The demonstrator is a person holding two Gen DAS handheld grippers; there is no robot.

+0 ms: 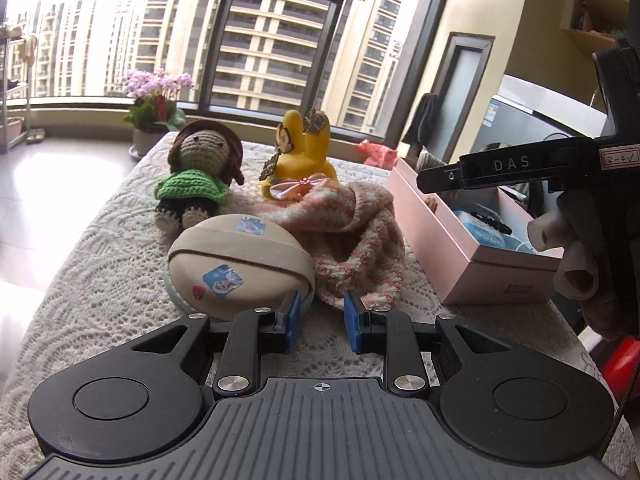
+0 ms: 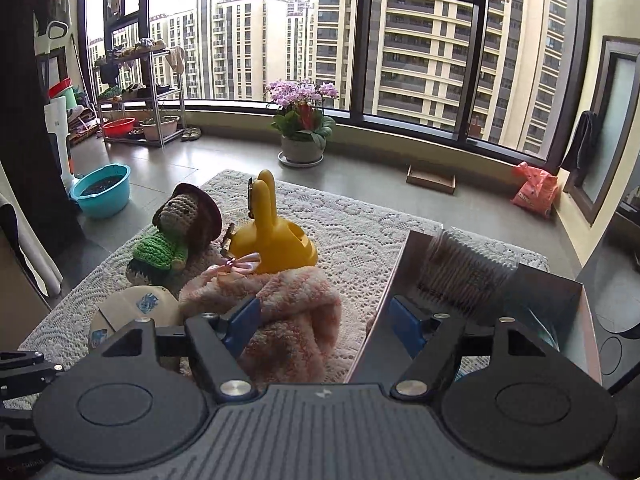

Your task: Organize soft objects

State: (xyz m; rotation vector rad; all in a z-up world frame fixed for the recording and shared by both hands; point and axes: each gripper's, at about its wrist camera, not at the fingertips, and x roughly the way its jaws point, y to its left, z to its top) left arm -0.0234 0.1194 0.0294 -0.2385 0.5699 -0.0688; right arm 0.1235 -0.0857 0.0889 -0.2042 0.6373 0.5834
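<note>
Lace-covered table (image 1: 100,280) bearing a pink box (image 1: 472,264) and the soft objects. Fuzzy pink-and-white knit cloth (image 1: 360,240), heaped mid-table beside the box: probably light and limp, best pinched at a raised fold. Beige round cushion (image 1: 240,264), stickered and banded, touching the cloth: likely squashy. Crocheted doll (image 1: 196,172) in green; yellow rabbit toy (image 1: 300,152) behind. Left gripper (image 1: 319,320): jaws narrowly apart, empty. Right gripper (image 2: 326,326): jaws wide, straddling the cloth's edge.
</note>
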